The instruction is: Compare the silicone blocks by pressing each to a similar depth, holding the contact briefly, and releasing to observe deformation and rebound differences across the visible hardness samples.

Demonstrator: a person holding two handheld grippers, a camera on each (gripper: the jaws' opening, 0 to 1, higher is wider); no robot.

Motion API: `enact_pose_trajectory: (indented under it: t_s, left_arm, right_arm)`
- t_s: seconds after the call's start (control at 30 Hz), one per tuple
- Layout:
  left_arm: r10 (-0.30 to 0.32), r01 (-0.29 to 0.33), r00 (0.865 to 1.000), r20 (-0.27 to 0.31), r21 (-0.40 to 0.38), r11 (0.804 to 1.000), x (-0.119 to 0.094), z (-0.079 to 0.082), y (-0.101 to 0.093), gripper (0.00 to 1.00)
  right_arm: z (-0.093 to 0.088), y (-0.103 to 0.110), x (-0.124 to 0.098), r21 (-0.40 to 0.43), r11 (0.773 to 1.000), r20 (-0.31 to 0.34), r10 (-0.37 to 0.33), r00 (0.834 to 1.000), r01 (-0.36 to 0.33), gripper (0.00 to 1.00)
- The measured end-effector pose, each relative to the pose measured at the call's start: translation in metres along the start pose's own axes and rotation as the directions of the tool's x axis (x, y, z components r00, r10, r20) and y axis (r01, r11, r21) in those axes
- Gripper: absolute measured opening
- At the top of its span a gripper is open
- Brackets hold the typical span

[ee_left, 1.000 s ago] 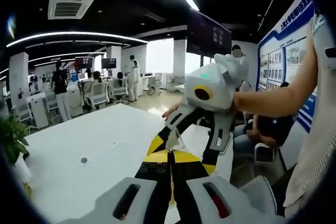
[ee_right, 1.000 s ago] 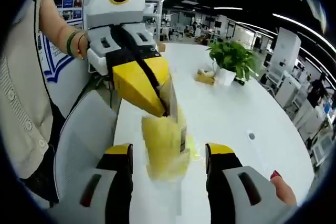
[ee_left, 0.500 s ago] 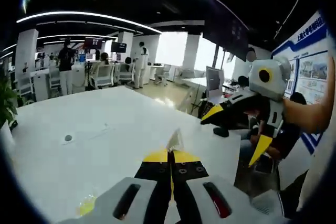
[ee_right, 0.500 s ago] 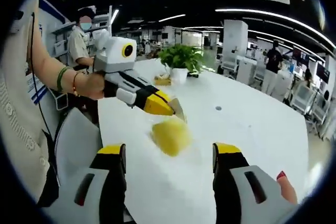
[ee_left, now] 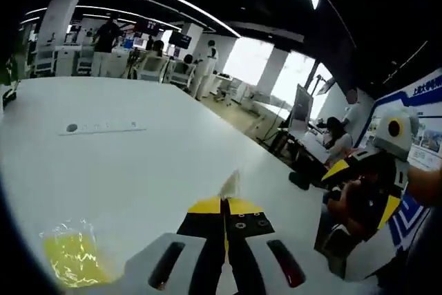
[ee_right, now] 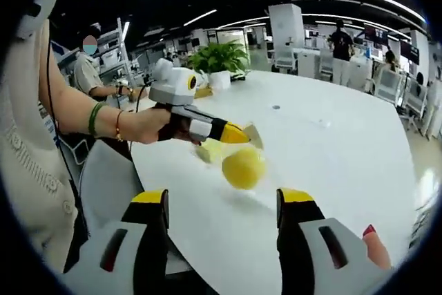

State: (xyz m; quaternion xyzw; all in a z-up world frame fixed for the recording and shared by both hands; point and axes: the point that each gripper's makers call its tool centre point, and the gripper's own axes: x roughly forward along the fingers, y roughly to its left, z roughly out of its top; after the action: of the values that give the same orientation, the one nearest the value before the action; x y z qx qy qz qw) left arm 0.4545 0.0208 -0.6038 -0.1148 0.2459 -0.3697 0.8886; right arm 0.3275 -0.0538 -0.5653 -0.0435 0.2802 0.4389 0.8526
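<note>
Over a long white table (ee_right: 324, 150) in a bright open office, the left gripper (ee_right: 238, 134) pinches a clear scrap (ee_left: 230, 184) while the right gripper (ee_right: 221, 202) gapes near a yellow lump (ee_right: 243, 168).

grey-bodied left gripper (ee_left: 224, 202) with black, yellow-tipped jaws, two screws each | right gripper (ee_right: 222, 205) alike, red slot markings | cream knit top (ee_right: 31, 170) | green bracelets (ee_right: 97, 119) | red-painted fingernail (ee_right: 368, 231)
</note>
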Motion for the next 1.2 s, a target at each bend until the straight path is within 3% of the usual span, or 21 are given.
enact_pose_trajectory:
  t_s: [0.03,0.07,0.13,0.2,0.27,0.3,0.47,0.6,0.67,0.77,0.83,1.0,1.2]
  left_arm:
    - [0.018,-0.018,1.0,-0.006,-0.028,0.999,0.002,-0.002,0.006,0.0]
    - [0.035,-0.036,0.999,-0.014,-0.109,0.993,0.006,-0.006,0.014,0.0]
    - [0.09,-0.091,0.996,-0.015,-0.053,0.994,0.01,-0.007,0.033,0.0]
    - [0.116,-0.12,0.993,-0.038,-0.119,0.986,0.015,-0.014,0.046,0.0]
    - [0.133,-0.136,0.99,-0.035,-0.102,0.985,0.019,-0.017,0.058,0.0]
    - [0.196,-0.2,0.98,-0.047,-0.126,0.972,0.018,-0.022,0.072,0.0]
    - [0.256,-0.264,0.965,-0.065,-0.201,0.943,0.02,-0.034,0.1,0.0]
    - [0.336,-0.347,0.938,-0.088,-0.206,0.915,0.017,-0.046,0.118,0.0]
    - [0.358,-0.369,0.929,-0.092,-0.265,0.891,0.015,-0.051,0.123,0.0]
    - [0.367,-0.38,0.925,-0.098,-0.258,0.889,0.015,-0.058,0.126,0.0]
    - [0.368,-0.384,0.923,-0.109,-0.3,0.873,0.015,-0.064,0.127,0.0]
    - [0.378,-0.398,0.918,-0.125,-0.31,0.864,0.017,-0.076,0.129,0.0]
    - [0.383,-0.405,0.914,-0.131,-0.325,0.855,0.016,-0.079,0.133,0.0]
  right_arm:
    - [-0.002,-0.001,0.0,0.003,1.0,-0.005,0.0,1.0,0.0,0.58]
    - [-0.004,-0.003,-0.001,0.011,1.0,-0.011,0.001,1.0,-0.001,0.58]
    - [-0.006,-0.005,-0.002,0.014,1.0,-0.01,0.001,1.0,-0.001,0.58]
    - [-0.006,-0.007,-0.003,0.021,1.0,-0.006,0.001,1.0,-0.001,0.57]
    - [-0.006,-0.008,-0.002,0.023,1.0,-0.004,0.002,1.0,-0.001,0.57]
    - [-0.007,-0.008,-0.002,0.024,1.0,-0.006,0.002,1.0,-0.002,0.57]
    - [-0.009,-0.01,0.001,0.029,0.999,-0.008,0.012,1.0,-0.012,0.56]
    - [-0.012,-0.015,0.004,0.038,0.999,-0.012,0.016,1.0,-0.015,0.55]
    - [-0.013,-0.016,0.007,0.04,0.999,-0.015,0.017,1.0,-0.017,0.55]
    - [-0.014,-0.016,0.01,0.043,0.999,-0.014,0.024,1.0,-0.023,0.54]
    - [-0.014,-0.016,0.011,0.045,0.999,-0.015,0.027,1.0,-0.026,0.54]
    - [-0.013,-0.016,0.012,0.046,0.999,-0.014,0.027,1.0,-0.026,0.54]
    - [-0.013,-0.016,0.011,0.047,0.999,-0.014,0.02,1.0,-0.019,0.53]
